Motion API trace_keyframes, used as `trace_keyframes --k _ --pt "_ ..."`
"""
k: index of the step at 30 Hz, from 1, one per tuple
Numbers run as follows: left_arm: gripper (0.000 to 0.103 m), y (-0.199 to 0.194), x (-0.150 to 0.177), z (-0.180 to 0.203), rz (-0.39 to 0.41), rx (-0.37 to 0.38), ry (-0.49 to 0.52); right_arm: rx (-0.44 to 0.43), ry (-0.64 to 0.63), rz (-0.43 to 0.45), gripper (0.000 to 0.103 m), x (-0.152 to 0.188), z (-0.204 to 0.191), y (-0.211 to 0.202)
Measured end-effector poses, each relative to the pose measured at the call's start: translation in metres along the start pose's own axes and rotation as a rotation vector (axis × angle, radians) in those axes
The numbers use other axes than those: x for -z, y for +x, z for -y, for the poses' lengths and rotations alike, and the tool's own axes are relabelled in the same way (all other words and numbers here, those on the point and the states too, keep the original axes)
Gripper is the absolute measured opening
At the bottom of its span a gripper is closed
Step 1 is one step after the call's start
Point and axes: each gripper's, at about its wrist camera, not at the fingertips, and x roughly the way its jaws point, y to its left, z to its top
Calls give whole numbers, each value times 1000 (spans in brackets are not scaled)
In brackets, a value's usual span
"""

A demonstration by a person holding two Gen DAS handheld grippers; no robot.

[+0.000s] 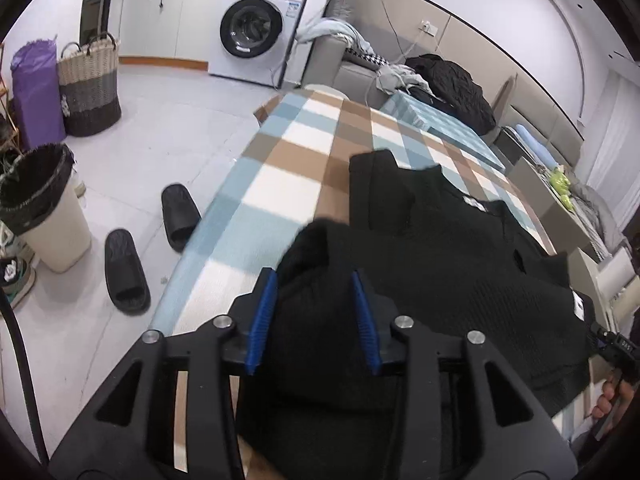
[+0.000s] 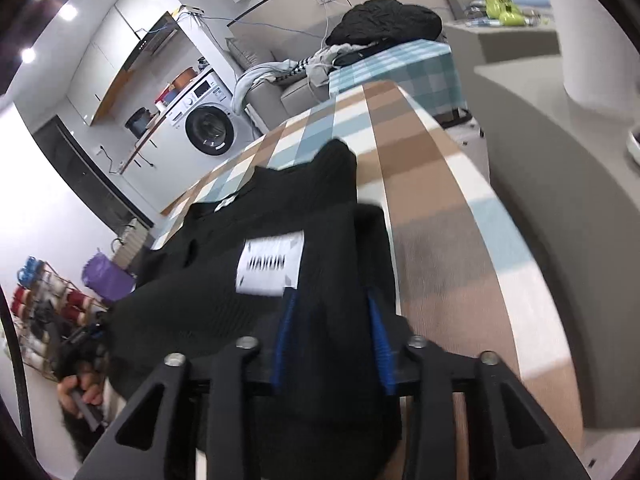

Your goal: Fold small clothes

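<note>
A black knit garment [image 1: 448, 248] lies on the checked tablecloth [image 1: 288, 160]. My left gripper [image 1: 316, 292] has its blue pads on either side of a bunched hem corner of the garment, which fills the gap. In the right wrist view the same garment [image 2: 280, 208] shows a white label [image 2: 270, 266]. My right gripper [image 2: 332, 320] likewise has black fabric bunched between its blue pads. Both held corners are raised off the table, over the body of the garment. The right gripper also shows at the right edge of the left wrist view [image 1: 612, 352].
The table edge [image 1: 192, 248] drops to a tiled floor with two black slippers [image 1: 152, 248], a lined bin [image 1: 40, 208] and a wicker basket [image 1: 90, 84]. A washing machine [image 1: 256, 32] stands behind. A sofa with piled clothes [image 1: 444, 80] lies beyond the table.
</note>
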Motion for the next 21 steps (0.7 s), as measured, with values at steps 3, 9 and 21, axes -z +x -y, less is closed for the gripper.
trace_keyframes --k 3,9,21 --pt "35 -8 12 1 -15 8 18 -27 22 -17 43 15 5 -7" --pt "35 -20 31 6 -51 52 16 -128 67 -1 43 23 7 -17" --pt "38 -23 34 8 -39 -25 48 -146 47 -33 43 27 -2 -13"
